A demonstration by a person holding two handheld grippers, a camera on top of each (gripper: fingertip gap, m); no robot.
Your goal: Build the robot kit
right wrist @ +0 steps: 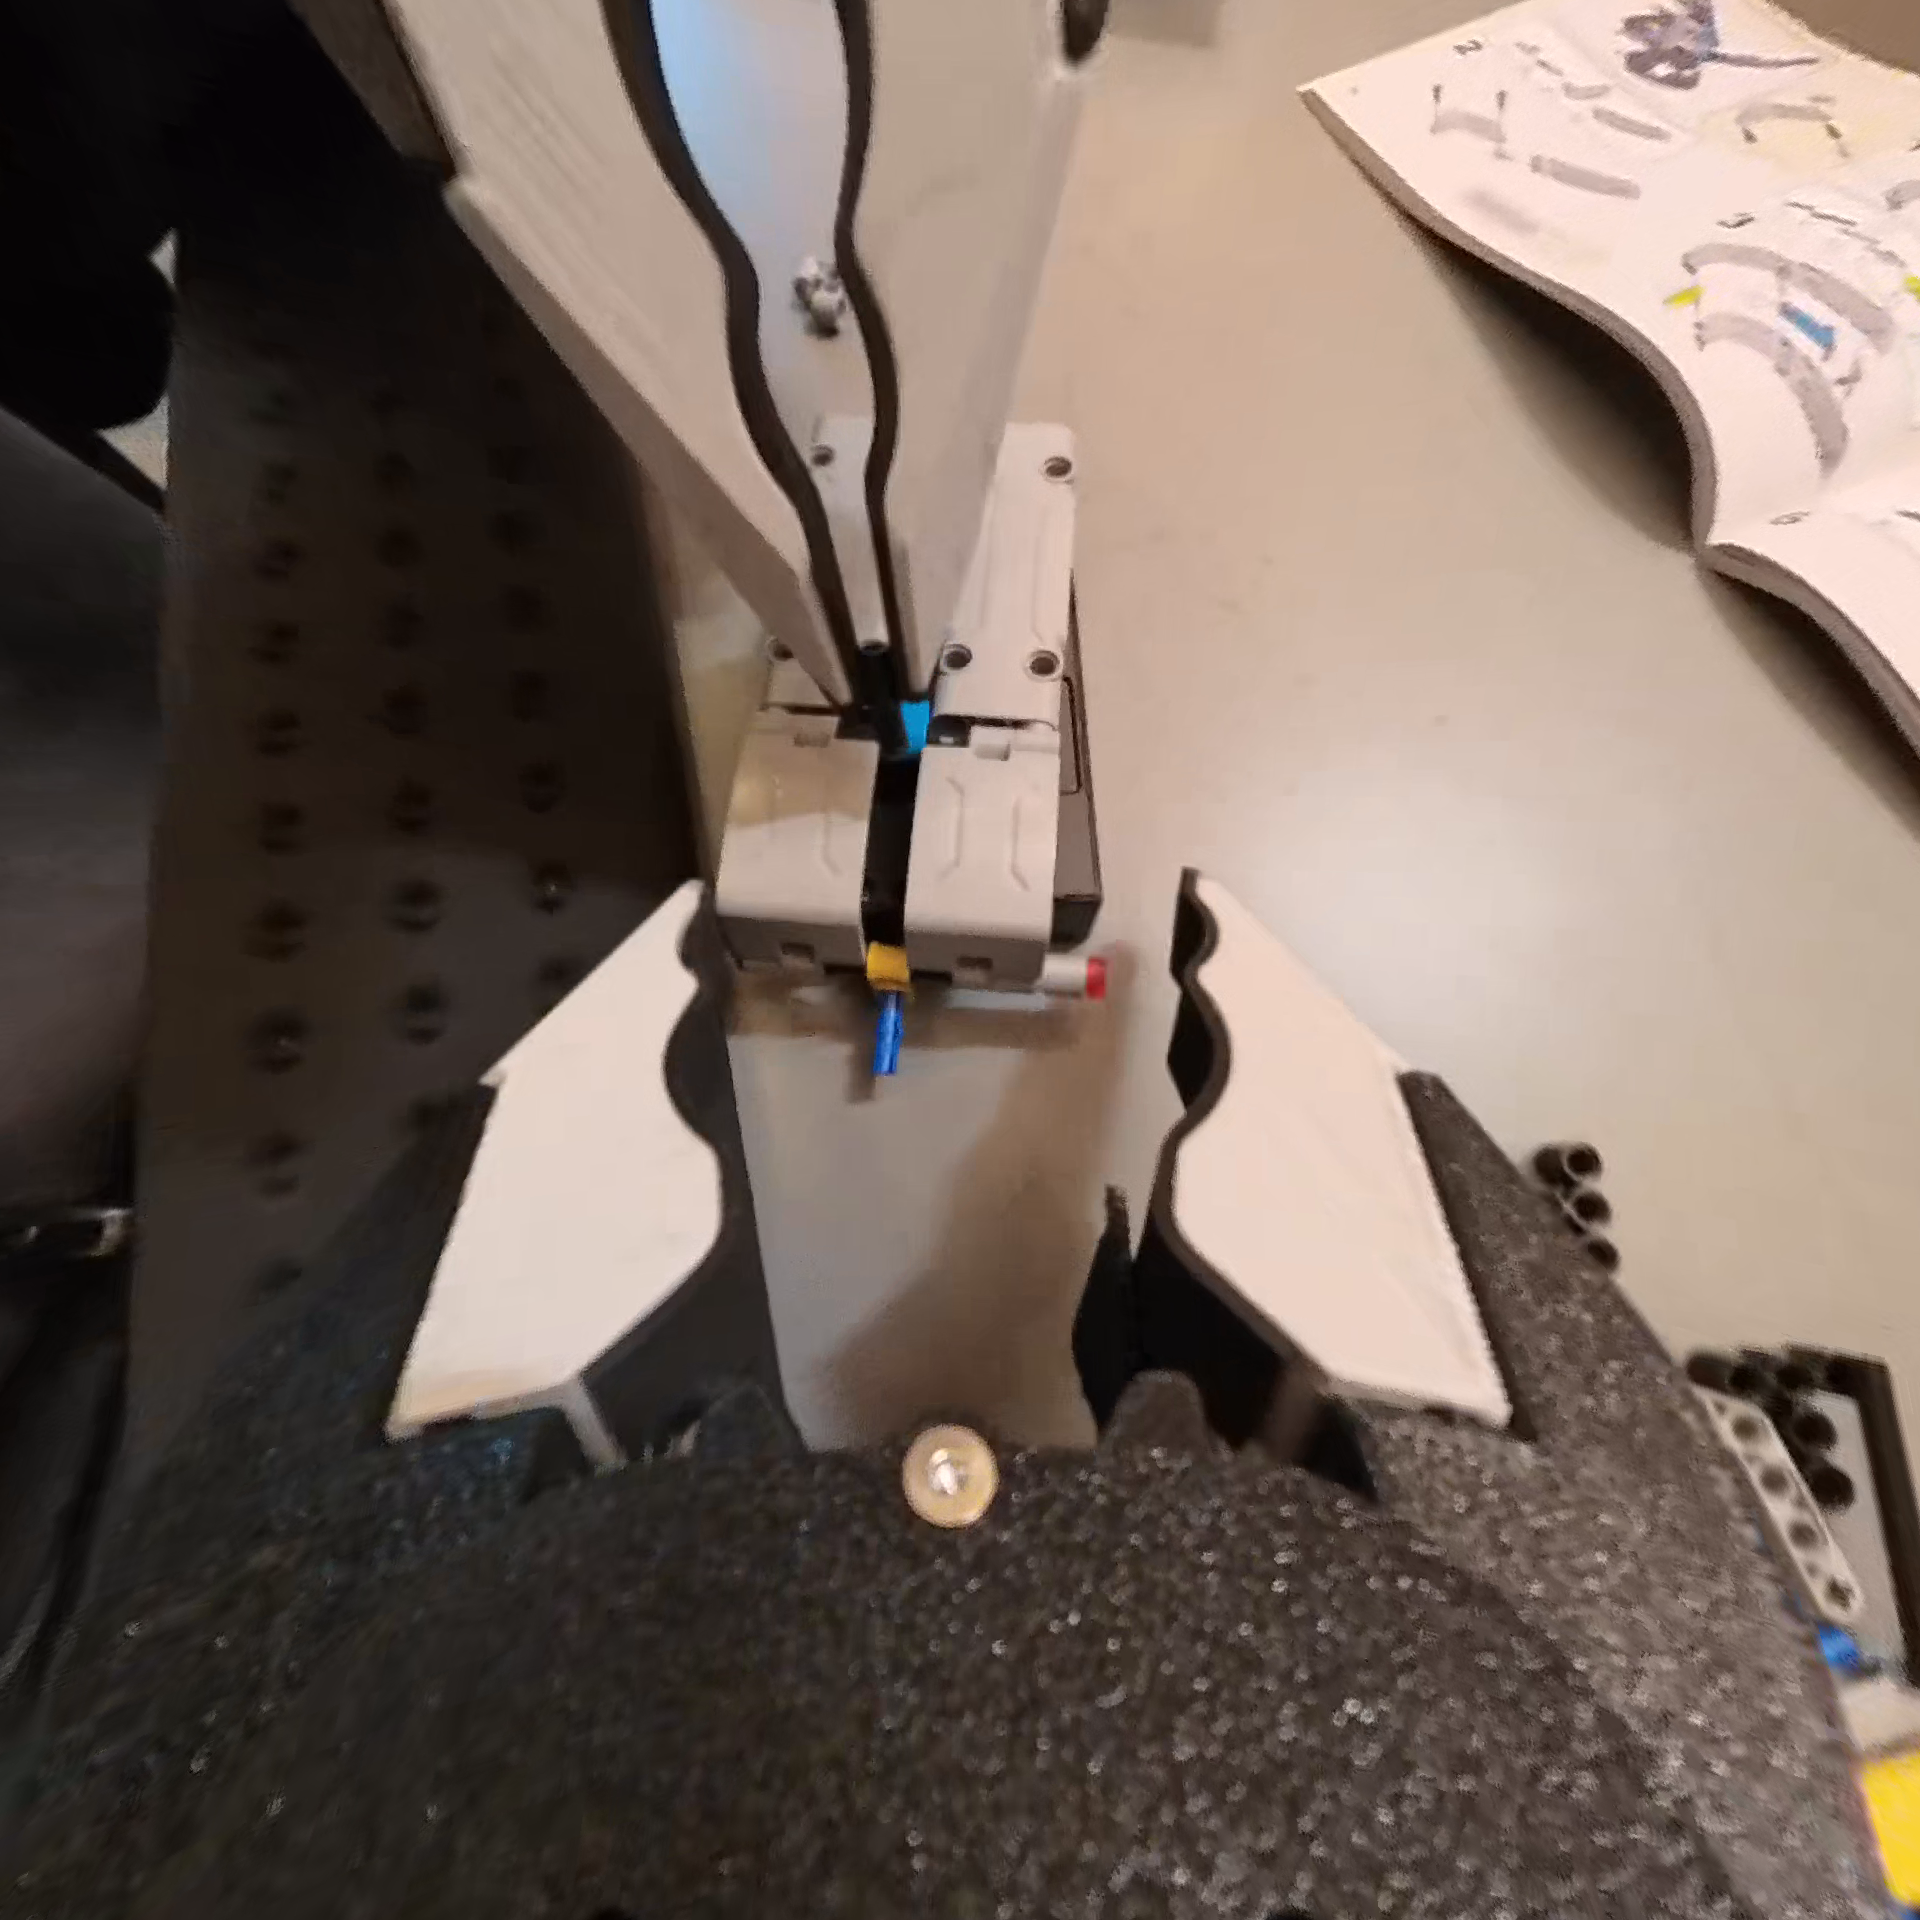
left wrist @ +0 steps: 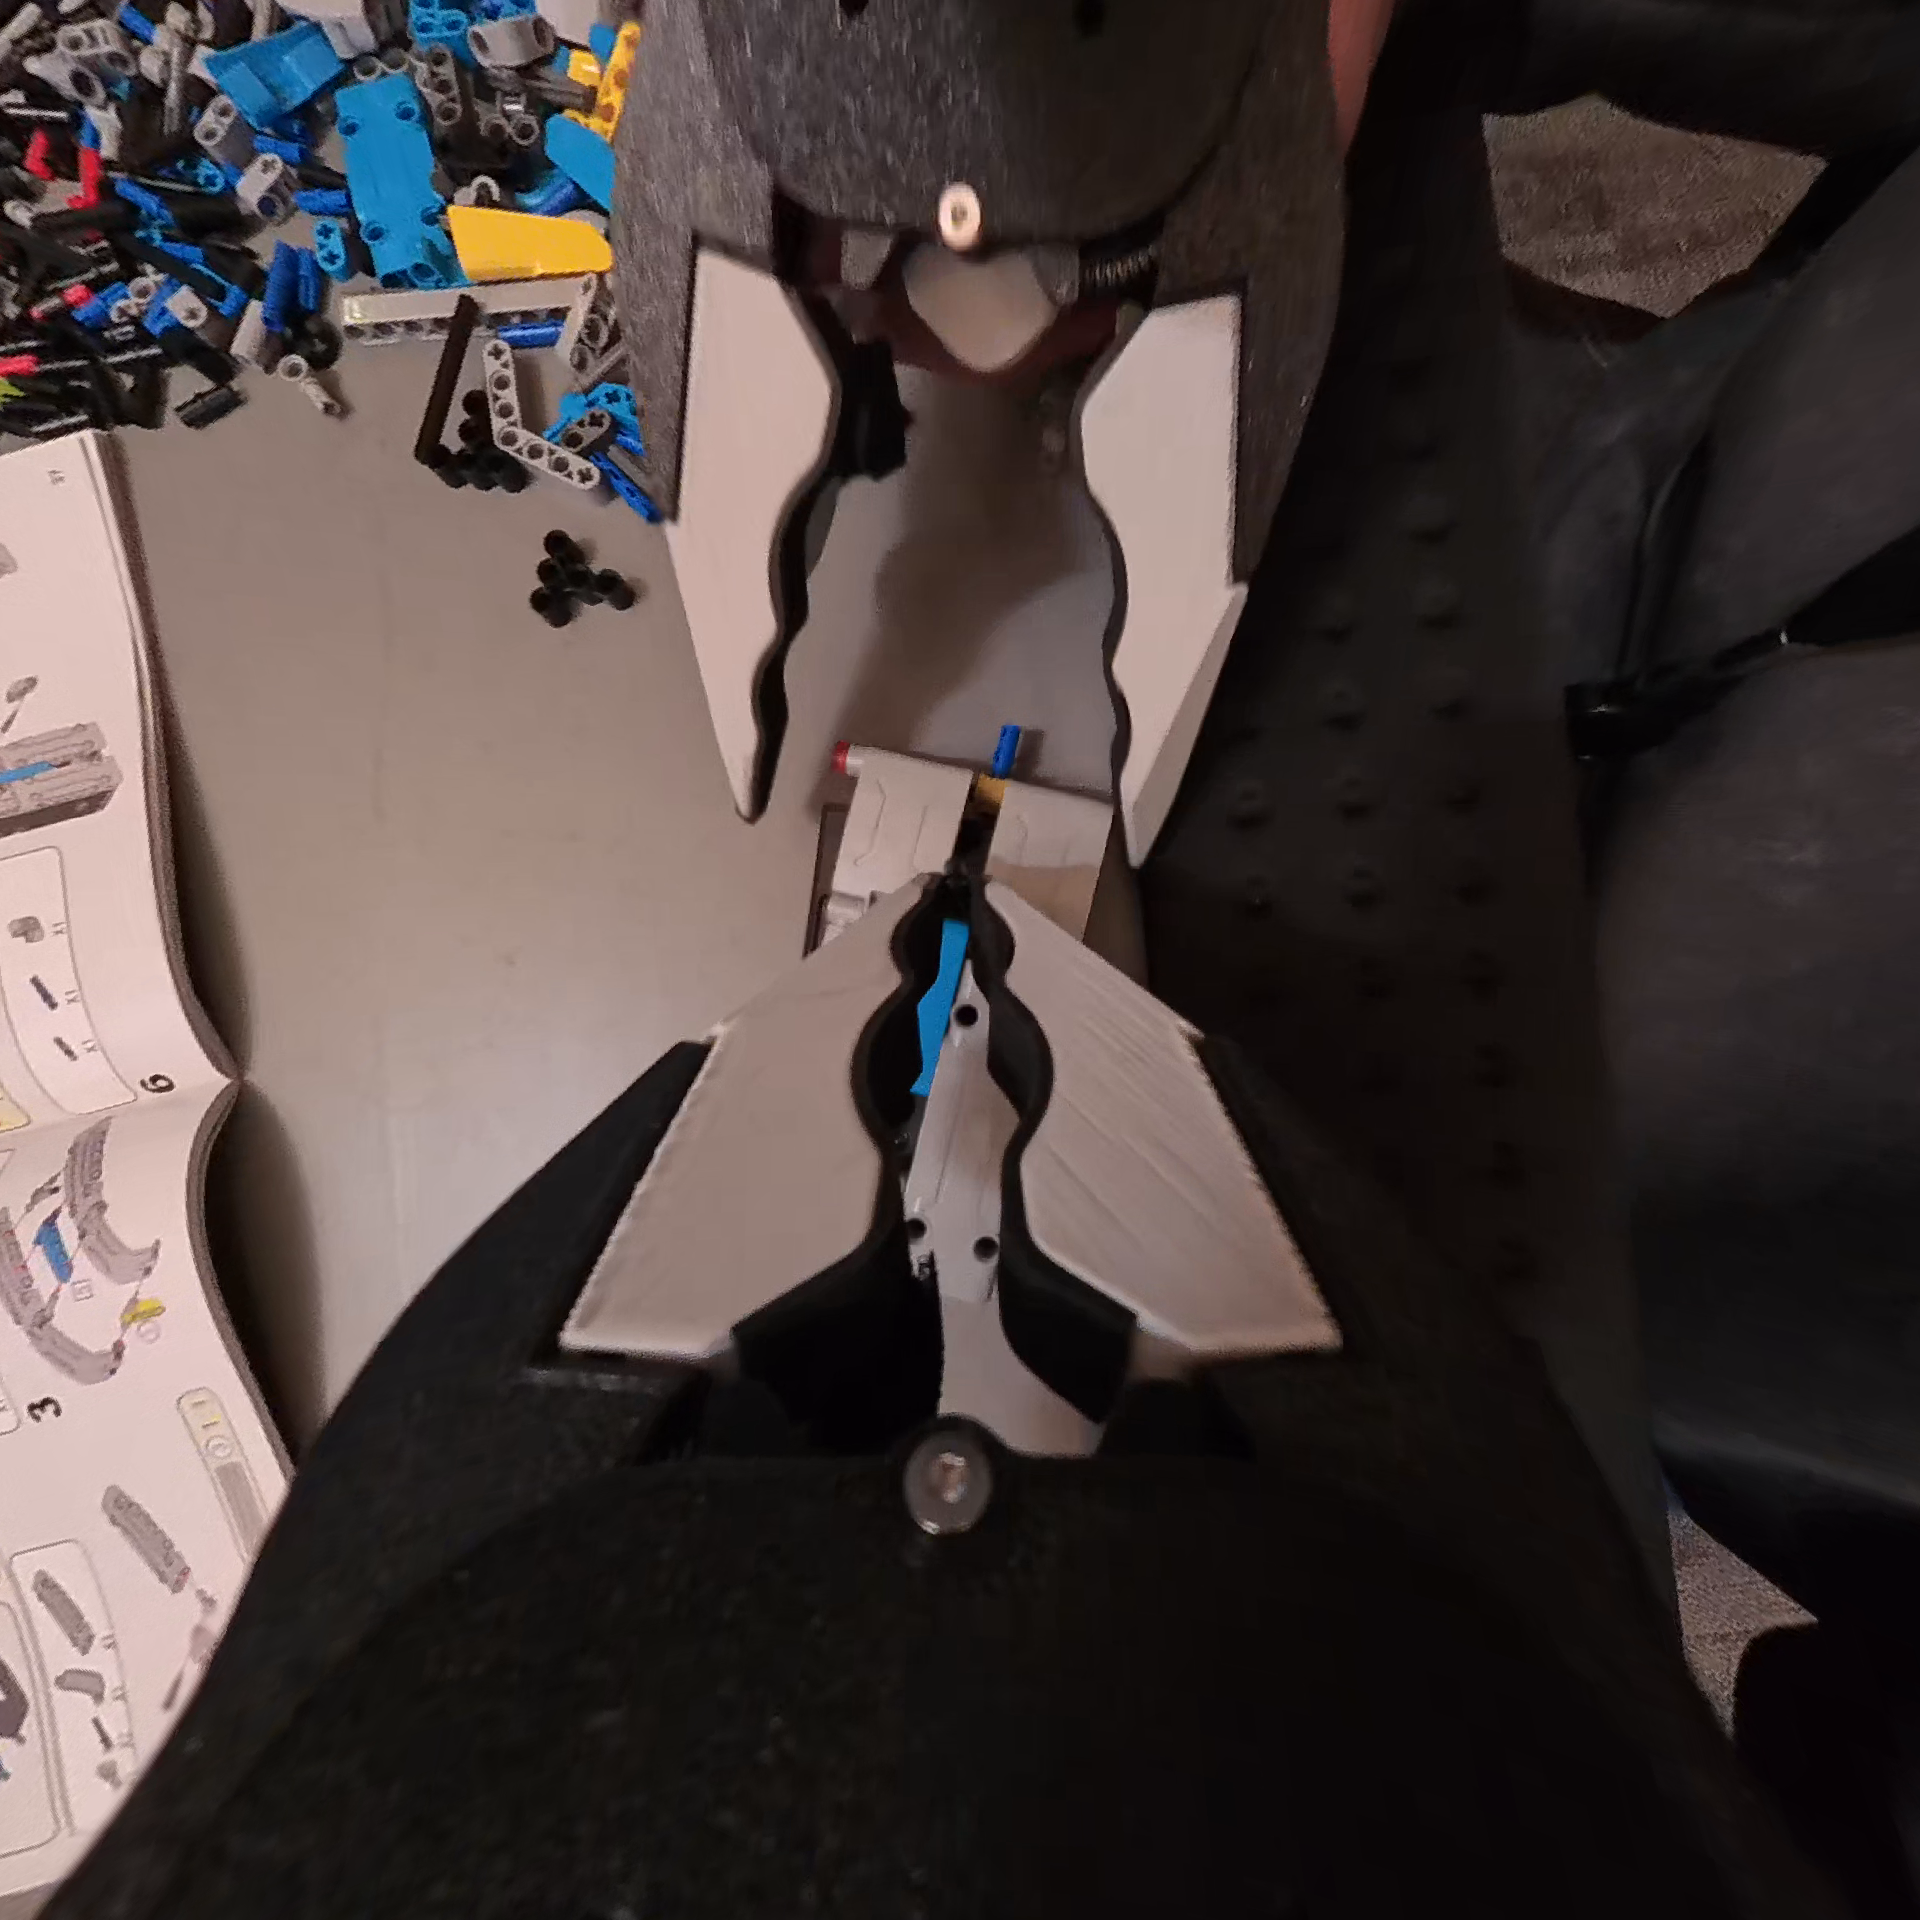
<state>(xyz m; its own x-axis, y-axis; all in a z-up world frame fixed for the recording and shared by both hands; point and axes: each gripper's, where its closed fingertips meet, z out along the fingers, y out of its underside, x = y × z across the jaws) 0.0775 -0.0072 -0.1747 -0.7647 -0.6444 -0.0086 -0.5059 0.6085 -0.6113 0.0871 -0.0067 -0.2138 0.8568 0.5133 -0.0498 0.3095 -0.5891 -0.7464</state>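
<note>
My left gripper (left wrist: 951,883) is shut on a grey brick assembly (left wrist: 961,1153), gripping it along its middle slot beside a light blue piece (left wrist: 940,1013). The assembly (right wrist: 977,852) rests on the grey table. A blue pin (right wrist: 885,1039), a yellow piece (right wrist: 886,964) and a red-tipped axle (right wrist: 1081,977) stick out of its end. My right gripper (right wrist: 940,894) is open and empty, its fingers on either side of that end, not touching. It faces the left gripper (right wrist: 883,665) and shows at the top of the left wrist view (left wrist: 945,831).
An open instruction booklet (left wrist: 83,1039) (right wrist: 1714,260) lies on the table. A pile of blue, black, grey and yellow parts (left wrist: 260,156) sits beyond it. Loose black pins (left wrist: 577,587) lie nearby. A dark perforated surface (left wrist: 1403,727) borders the table.
</note>
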